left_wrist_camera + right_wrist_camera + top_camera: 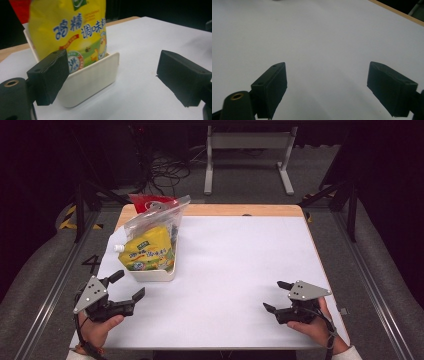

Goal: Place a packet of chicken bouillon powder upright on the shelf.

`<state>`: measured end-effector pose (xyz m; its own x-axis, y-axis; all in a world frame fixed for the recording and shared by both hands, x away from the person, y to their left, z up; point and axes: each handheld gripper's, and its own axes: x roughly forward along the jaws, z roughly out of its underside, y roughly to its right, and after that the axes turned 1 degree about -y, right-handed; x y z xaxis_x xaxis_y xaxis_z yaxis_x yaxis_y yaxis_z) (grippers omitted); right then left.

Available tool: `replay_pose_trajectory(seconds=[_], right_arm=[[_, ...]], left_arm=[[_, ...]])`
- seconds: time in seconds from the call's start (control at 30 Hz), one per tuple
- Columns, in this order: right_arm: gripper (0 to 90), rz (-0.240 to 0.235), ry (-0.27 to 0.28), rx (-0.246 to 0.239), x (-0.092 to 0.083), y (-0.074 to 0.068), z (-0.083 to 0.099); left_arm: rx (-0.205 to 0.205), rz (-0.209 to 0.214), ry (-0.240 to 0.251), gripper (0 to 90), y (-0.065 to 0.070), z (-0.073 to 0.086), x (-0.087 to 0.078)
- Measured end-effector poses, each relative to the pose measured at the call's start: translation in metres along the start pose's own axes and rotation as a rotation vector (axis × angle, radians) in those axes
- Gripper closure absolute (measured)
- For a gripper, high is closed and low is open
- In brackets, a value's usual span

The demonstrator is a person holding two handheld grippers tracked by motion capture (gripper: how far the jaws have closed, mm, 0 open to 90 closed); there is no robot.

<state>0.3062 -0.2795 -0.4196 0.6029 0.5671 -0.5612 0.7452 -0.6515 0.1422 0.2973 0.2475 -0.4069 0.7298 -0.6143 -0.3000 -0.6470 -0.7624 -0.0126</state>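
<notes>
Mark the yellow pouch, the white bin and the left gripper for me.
yellow pouch (149,251): high view, printed front.
white bin (93,79): left gripper view, front wall.
left gripper (131,286): high view, midway between its open fingertips.

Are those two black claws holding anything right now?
No, nothing. The left gripper and the right gripper are both open and empty; the yellow pouch stands in its white box.

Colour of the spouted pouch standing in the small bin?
Yellow pouch with blue lettering, green at the bottom; clearest in the left gripper view, in the white plastic bin.
</notes>
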Motion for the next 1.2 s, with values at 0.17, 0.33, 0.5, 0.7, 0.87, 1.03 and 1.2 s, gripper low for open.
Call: replay_pose_trajectory(seconds=[0.17,0.33,0.5,0.7,0.87,1.03,1.2], right_arm=[[15.2,0.02,0.002,-0.007,-0.002,0.003,0.0],[14.2,0.045,-0.002,-0.011,-0.005,0.005,0.002],[12.7,0.071,-0.017,-0.025,-0.006,0.007,0.006],[10.4,0.093,-0.035,-0.024,-0.01,0.008,0.016],[9.7,0.107,-0.05,-0.043,-0.014,0.006,0.024],[8.9,0.117,-0.071,-0.046,-0.017,0.007,0.038],[8.2,0.138,-0.076,-0.024,-0.021,0.01,0.045]], left_arm=[[0.021,0.04,-0.042,11.3,0.016,0.003,0.011],[0.051,0.088,-0.087,9.5,0.032,0.005,0.024],[0.067,0.127,-0.118,8.5,0.042,0.007,0.036],[0.104,0.157,-0.163,7.4,0.057,0.012,0.054],[0.122,0.173,-0.204,7.4,0.067,0.014,0.071],[0.165,0.214,-0.268,6.7,0.078,0.018,0.087],[0.166,0.225,-0.282,6.3,0.082,0.018,0.091]])
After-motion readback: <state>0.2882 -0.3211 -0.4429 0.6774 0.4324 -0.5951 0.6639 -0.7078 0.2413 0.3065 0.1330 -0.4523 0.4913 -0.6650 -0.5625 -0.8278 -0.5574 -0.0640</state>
